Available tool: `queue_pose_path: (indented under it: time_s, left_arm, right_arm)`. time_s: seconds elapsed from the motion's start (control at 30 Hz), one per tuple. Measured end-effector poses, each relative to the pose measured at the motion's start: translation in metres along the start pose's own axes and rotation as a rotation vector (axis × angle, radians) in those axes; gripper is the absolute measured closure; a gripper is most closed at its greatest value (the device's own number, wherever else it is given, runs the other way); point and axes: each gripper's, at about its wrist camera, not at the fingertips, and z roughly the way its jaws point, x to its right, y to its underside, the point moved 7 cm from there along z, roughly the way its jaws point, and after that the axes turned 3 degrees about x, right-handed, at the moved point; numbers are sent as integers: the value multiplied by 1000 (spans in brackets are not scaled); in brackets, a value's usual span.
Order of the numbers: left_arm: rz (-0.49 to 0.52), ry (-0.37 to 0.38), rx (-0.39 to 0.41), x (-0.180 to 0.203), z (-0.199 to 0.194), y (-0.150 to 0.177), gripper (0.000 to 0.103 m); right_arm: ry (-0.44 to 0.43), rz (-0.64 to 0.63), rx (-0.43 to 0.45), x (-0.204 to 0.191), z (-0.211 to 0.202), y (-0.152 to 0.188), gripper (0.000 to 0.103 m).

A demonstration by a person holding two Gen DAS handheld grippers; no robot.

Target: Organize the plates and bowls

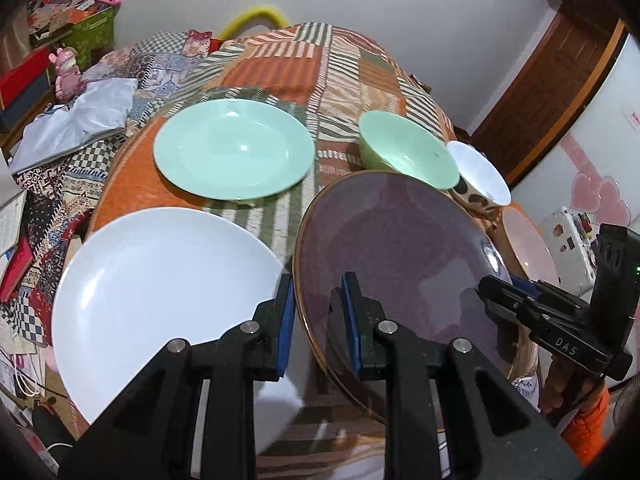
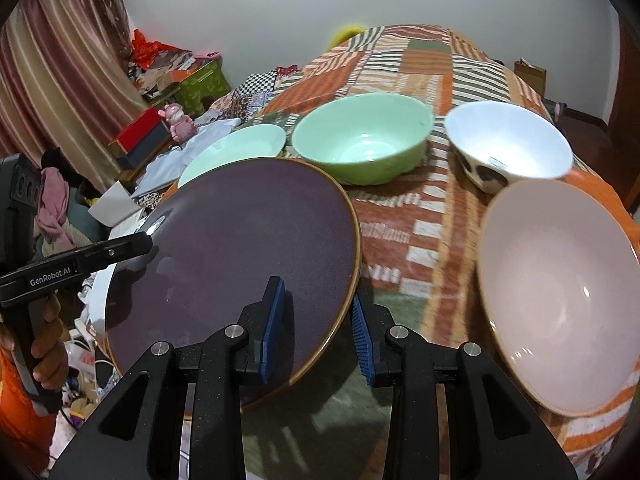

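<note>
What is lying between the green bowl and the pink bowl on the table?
The white bowl with dark spots sits between the green bowl and the pink bowl, slightly off to the side; the right wrist view shows it best.

A lived-in room of a home, not a workplace. The table [image 2: 400,220] ahead of the tongs wears an orange and green patchwork cloth [image 1: 320,64]. Off to the tongs' left hang striped curtains [image 2: 60,60], with stacked boxes [image 2: 200,80], a pink toy figure [image 2: 178,120] and loose clothes heaped below them. Beyond the table stand a plain white wall [image 2: 240,12] and a wooden door frame [image 1: 560,92].
</note>
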Motion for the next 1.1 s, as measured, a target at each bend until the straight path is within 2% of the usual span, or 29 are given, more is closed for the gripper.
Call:
queue_pose_path:
  time_s: [0.43,0.7,1.1]
  left_arm:
    - [22,23,-62,23,24,17,81]
    - [25,19,-108,22,43,24,81]
    - [27,8,-122,21,57,24,81]
  right_arm:
    - [30,75,-33,23,-8,26,73]
    - [59,100,-20,30,-6,23,73]
    - [88,80,-18,33,-2,26,73]
